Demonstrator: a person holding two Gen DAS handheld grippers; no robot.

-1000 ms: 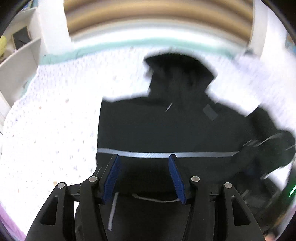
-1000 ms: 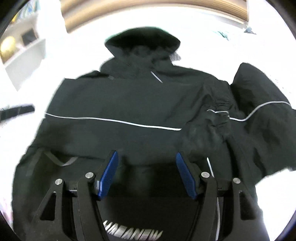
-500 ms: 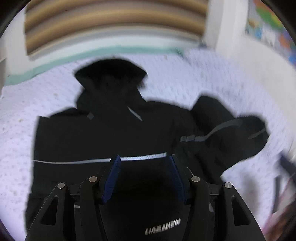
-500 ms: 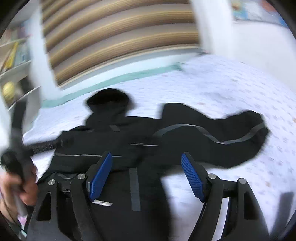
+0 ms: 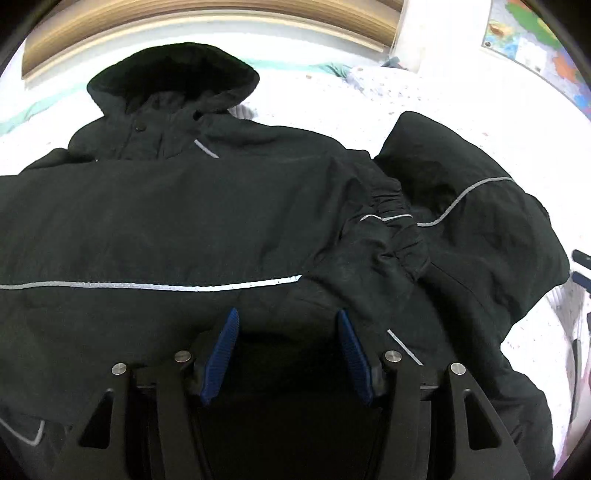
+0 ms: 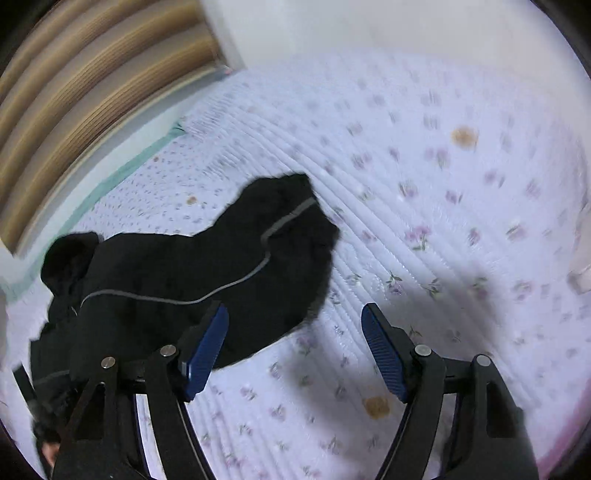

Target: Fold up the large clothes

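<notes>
- Left wrist view: a black hooded jacket [image 5: 192, 221] lies spread flat on a white quilted bedspread [image 5: 424, 96] with small flower prints, its hood [image 5: 173, 74] pointing away toward a tan striped wall [image 5: 184, 22]
- A silver reflective stripe [image 5: 155, 286] runs straight across the body of the jacket, just ahead of the fingers
- One sleeve [image 5: 476, 221] is folded in over itself at the right side, its gathered elastic cuff [image 5: 395, 229] resting on the jacket body
- The left gripper [image 5: 288, 325] hangs over the lower part of the jacket, its blue-padded fingers [image 5: 221, 354] spread apart with nothing between them but the dark cloth lying below; I cannot tell whether the tips touch the fabric
- A colourful map or poster [image 5: 532, 40] shows on the wall at the upper right
- Right wrist view: the same jacket [image 6: 177, 280] sits off to the left, its sleeve [image 6: 280, 229] with a grey stripe reaching out onto the bedspread [image 6: 424, 184]; this view is somewhat blurred
- The right gripper [image 6: 295, 321] hovers with its fingers [image 6: 380, 350] spread wide and holding nothing; the left finger is over the edge of the sleeve, the right one over bare quilt
- A pale green strip [image 6: 110, 181] borders the bedspread along the striped wall [image 6: 92, 74]
</notes>
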